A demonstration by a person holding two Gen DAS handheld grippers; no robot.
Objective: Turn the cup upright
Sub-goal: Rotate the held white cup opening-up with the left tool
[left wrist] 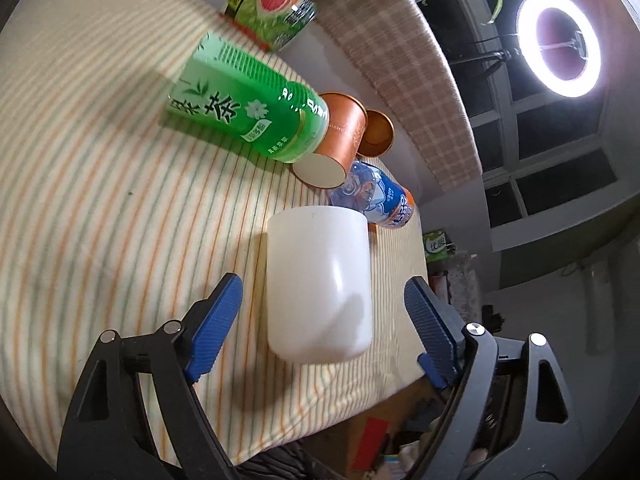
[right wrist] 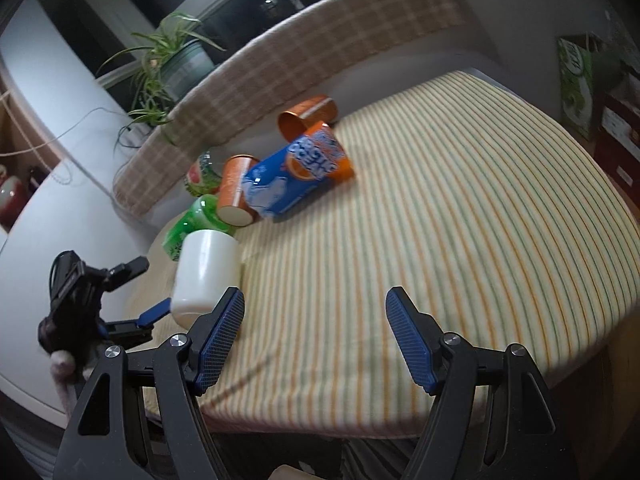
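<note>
White cup stood on striped cloth, seemingly mouth down, long axis vertical, straight ahead between spread fingers of left gripper, untouched. Left nearer. Right gripper wide open, empty, cup off to its left.

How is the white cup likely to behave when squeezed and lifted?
The white cup looks stiff, so it probably won't buckle. Its glossy wall may slip on the ribbed pads of the left hand-held gripper. On the soft striped cloth it could tip easily.
</note>
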